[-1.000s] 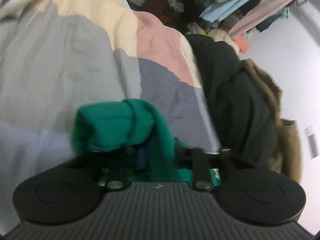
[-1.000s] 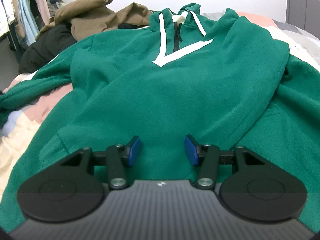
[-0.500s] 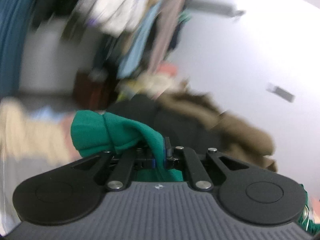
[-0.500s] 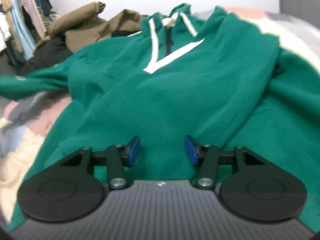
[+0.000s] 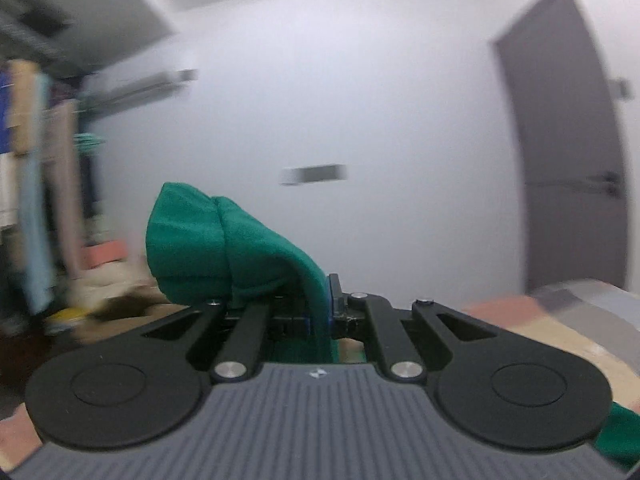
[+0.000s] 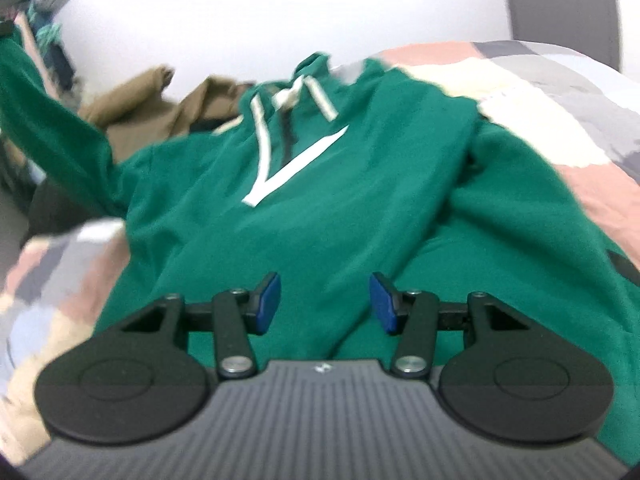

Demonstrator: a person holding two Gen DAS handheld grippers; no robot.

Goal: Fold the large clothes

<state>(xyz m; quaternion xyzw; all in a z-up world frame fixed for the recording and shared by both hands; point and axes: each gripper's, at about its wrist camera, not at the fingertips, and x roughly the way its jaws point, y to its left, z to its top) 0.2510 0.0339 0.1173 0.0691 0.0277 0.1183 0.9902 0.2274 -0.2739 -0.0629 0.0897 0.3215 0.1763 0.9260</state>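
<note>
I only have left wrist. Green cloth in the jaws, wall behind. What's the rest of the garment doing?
Observer: The green hoodie lies front-up on the patchwork bedspread, its left-side sleeve lifted off the bed.
Operator: Right gripper holding anything?
Observer: No. The right gripper is open above the hoodie's lower part, nothing between its pads.
Operator: Anything else on the bed?
Observer: A brown garment is heaped behind the hoodie's shoulder.

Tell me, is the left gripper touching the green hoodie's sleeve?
Touching. The left wrist view shows the left gripper shut on the green sleeve, the cloth pinched between its blue pads.
</note>
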